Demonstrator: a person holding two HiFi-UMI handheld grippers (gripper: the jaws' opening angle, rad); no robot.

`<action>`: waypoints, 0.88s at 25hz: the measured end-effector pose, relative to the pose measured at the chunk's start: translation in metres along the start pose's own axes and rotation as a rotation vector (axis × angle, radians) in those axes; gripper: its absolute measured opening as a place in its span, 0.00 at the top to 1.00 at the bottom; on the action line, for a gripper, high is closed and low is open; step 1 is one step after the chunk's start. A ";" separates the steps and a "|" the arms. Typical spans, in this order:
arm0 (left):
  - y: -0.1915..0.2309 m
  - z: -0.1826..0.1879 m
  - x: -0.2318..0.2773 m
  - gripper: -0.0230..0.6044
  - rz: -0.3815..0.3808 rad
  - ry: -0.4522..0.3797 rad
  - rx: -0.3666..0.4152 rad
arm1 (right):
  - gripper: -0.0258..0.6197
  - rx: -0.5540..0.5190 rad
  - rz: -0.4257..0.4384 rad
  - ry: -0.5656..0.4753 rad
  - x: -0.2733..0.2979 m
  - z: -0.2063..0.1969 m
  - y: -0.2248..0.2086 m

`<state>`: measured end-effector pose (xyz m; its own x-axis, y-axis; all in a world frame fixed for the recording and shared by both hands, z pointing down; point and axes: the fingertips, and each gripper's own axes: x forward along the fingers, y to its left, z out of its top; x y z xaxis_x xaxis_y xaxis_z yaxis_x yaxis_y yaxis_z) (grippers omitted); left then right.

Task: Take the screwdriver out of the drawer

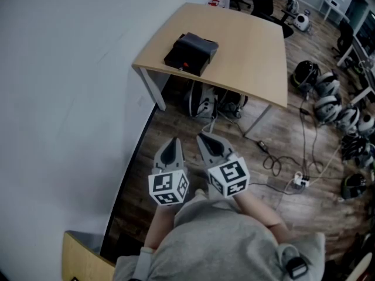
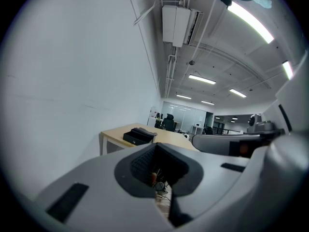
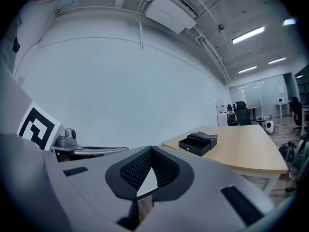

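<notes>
Left gripper point(image 1: 171, 148) and right gripper point(image 1: 211, 145) both clenched and empty, side by side near the body, well apart from the black drawer box point(image 1: 191, 53) on the desk point(image 1: 252, 45). Screwdriver not visible, presumably inside the box. Approach step. Next: reach the box and open its drawer.

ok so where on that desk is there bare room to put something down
Most of the desk is bare: everything from the black drawer box across to the edge away from the wall. Underneath is crowded, with bags and cables.
</notes>
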<state>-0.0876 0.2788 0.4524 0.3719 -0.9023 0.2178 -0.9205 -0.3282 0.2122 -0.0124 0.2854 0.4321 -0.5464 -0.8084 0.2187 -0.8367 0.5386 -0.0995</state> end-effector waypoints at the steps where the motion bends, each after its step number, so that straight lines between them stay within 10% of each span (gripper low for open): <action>1: 0.002 -0.001 0.001 0.96 0.000 0.002 -0.003 | 0.96 0.000 0.001 0.005 0.001 -0.001 0.001; 22: 0.033 0.009 0.072 0.96 0.018 0.013 -0.028 | 0.96 0.021 0.018 0.011 0.068 0.007 -0.037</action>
<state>-0.0922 0.2010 0.4668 0.3571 -0.9043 0.2339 -0.9233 -0.3038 0.2351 -0.0189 0.2084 0.4442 -0.5614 -0.7957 0.2276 -0.8272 0.5481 -0.1240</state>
